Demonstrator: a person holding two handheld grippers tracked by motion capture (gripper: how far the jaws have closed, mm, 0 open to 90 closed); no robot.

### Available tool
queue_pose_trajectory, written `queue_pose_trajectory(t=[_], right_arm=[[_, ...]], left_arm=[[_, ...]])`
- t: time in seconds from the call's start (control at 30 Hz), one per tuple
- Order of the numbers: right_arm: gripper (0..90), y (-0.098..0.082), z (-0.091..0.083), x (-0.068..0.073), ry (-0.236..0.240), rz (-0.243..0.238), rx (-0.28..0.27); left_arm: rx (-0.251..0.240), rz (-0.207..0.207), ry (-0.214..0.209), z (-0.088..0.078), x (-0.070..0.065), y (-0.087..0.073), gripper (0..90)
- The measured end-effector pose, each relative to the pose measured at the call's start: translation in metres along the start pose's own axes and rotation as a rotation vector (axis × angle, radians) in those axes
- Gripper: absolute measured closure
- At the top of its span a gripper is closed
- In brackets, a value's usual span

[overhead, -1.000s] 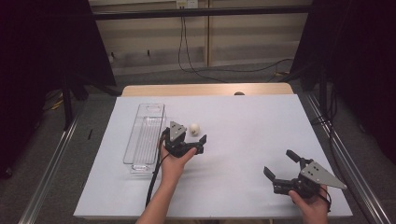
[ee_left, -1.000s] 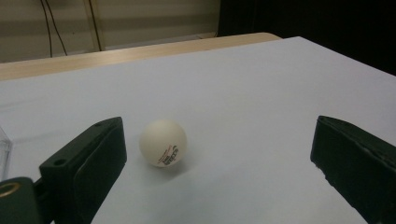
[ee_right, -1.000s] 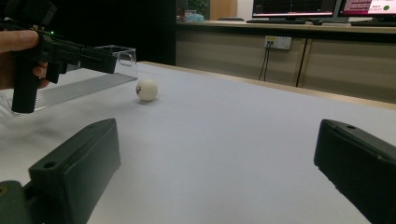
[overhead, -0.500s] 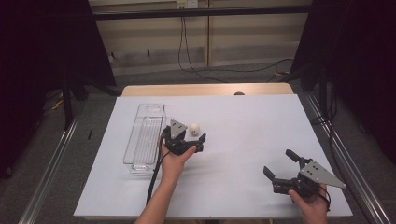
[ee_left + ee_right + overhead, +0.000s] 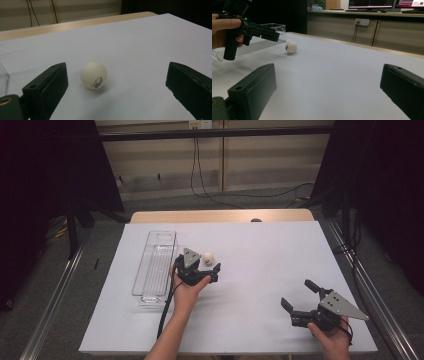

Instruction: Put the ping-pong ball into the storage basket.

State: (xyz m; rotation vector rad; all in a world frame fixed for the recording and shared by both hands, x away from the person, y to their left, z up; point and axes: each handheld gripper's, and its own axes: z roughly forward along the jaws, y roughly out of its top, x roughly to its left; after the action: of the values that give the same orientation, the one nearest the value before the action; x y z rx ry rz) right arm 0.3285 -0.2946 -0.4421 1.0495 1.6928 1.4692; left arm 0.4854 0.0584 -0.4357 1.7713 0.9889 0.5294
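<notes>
**Fingers spread wide on both sides, ball in front of the left pair**

Fingers of my left gripper point(image 5: 209, 268) stand wide apart, low over the white desk point(image 5: 250, 320). Just to their left lies the clear plastic tray point(image 5: 155, 267), long and narrow, resting on the desk. The small white ball point(image 5: 208, 257) sits on the desk just beyond my left fingers, touching neither of them. In the left gripper view the ball point(image 5: 94, 75) lies ahead of the gap, nearer the left finger point(image 5: 47, 87) than the other one, its printed mark turned toward me.

Well apart, toward the near right corner of the desk, my right gripper point(image 5: 297, 295) hovers in my right hand point(image 5: 330, 340), its fingers also spread wide and holding nothing. In the right gripper view, past its fingers point(image 5: 254, 92), I see the ball point(image 5: 291, 47) far off on the desk, with the left gripper point(image 5: 265, 32) and the tray point(image 5: 274, 27) beside it.
</notes>
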Motion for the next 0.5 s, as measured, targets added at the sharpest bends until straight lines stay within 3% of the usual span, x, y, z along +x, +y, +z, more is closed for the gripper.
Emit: queue_pose_trajectory(t=[0.5], right_arm=[[0.1,-0.0003,0.0029,0.0005,0.017,-0.007,0.009]], left_arm=[[0.007,-0.003,0.000,0.0044,0.0018,-0.0010,4.5]])
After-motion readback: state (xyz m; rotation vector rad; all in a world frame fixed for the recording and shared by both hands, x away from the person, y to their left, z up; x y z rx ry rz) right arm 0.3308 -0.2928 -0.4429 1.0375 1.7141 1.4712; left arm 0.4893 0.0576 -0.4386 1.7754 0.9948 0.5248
